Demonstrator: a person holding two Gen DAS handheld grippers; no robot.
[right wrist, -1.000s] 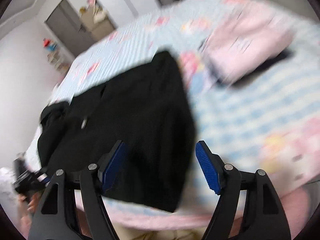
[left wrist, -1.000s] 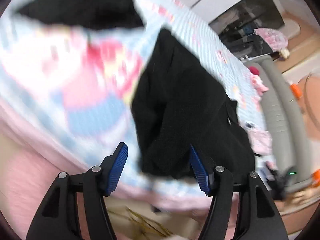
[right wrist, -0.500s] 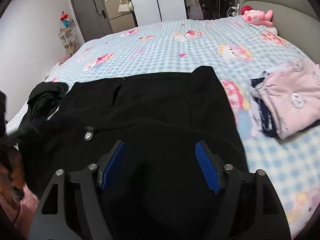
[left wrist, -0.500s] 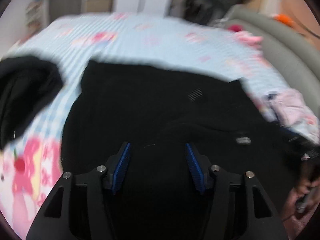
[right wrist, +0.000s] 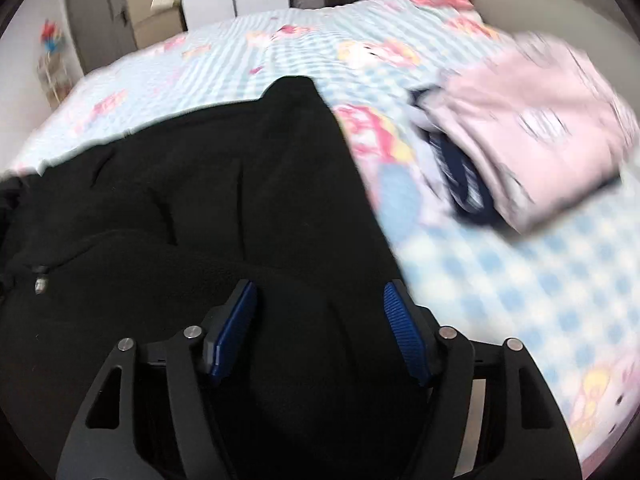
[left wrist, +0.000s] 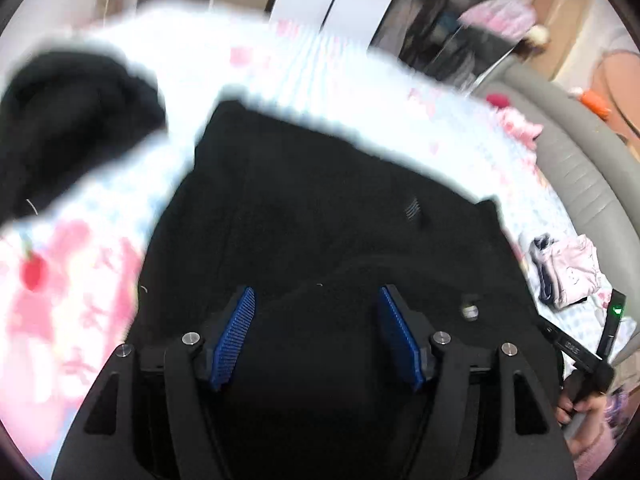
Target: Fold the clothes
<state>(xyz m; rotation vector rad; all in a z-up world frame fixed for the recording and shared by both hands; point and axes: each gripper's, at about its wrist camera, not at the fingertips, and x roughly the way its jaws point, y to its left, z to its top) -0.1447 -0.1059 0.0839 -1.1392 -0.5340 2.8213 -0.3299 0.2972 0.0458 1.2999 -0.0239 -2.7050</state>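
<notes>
A black garment (left wrist: 320, 208) (right wrist: 208, 200) lies spread flat on the blue checked bedspread (left wrist: 304, 68) (right wrist: 520, 280), with a small metal button (left wrist: 470, 311) (right wrist: 40, 284) near its near edge. My left gripper (left wrist: 316, 320) hovers open over the garment's near part, blue pads (left wrist: 236, 328) wide apart, nothing between them. My right gripper (right wrist: 320, 320) is also open above the garment's near right side, pads (right wrist: 404, 328) apart. Both views are blurred.
A second black garment (left wrist: 68, 120) is bunched at the left. A folded pink and dark-blue stack (right wrist: 532, 128) (left wrist: 568, 272) lies to the right. A grey padded bed frame (left wrist: 580, 152) runs along the far side. A hand (left wrist: 580, 404) holds the other gripper's handle.
Both grippers have swung from the bed's edge to above the black garment and moved closer over it. Their jaws stay open throughout.
</notes>
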